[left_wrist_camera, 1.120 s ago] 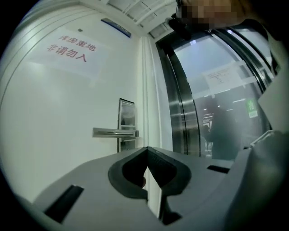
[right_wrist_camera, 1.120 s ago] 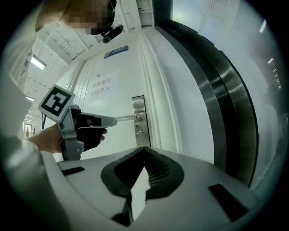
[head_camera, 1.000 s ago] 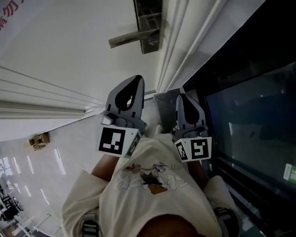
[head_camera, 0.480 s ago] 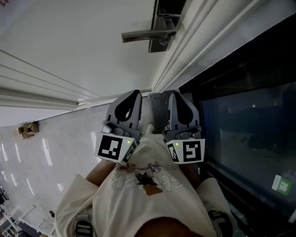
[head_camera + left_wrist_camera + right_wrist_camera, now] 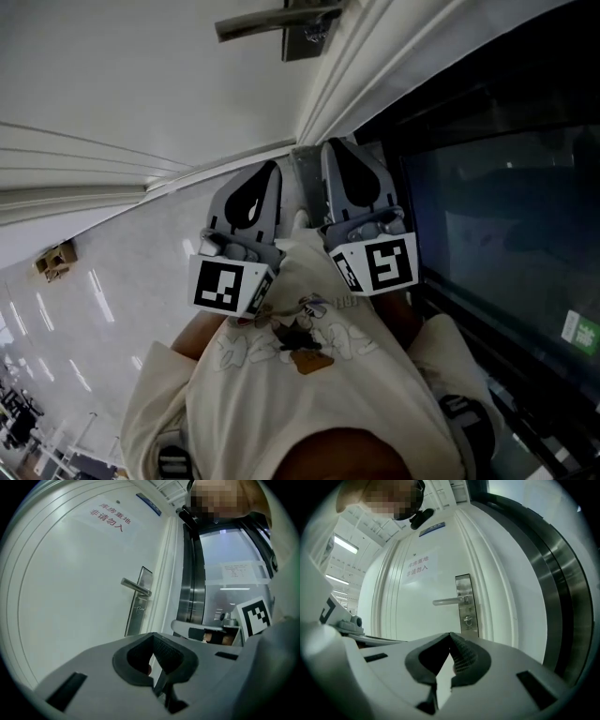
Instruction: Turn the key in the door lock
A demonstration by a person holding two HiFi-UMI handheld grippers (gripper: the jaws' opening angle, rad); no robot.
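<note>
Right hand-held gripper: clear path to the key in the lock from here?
Likely yes. Nothing stands between the right hand-held gripper and the key below the door handle. It is well short of the door, jaws together, so it would need to open first.

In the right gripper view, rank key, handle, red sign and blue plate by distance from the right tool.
1. Key, in the lock ahead of the right tool.
2. Handle, just above.
3. Red sign, upper door.
4. Blue plate, topmost.
</note>
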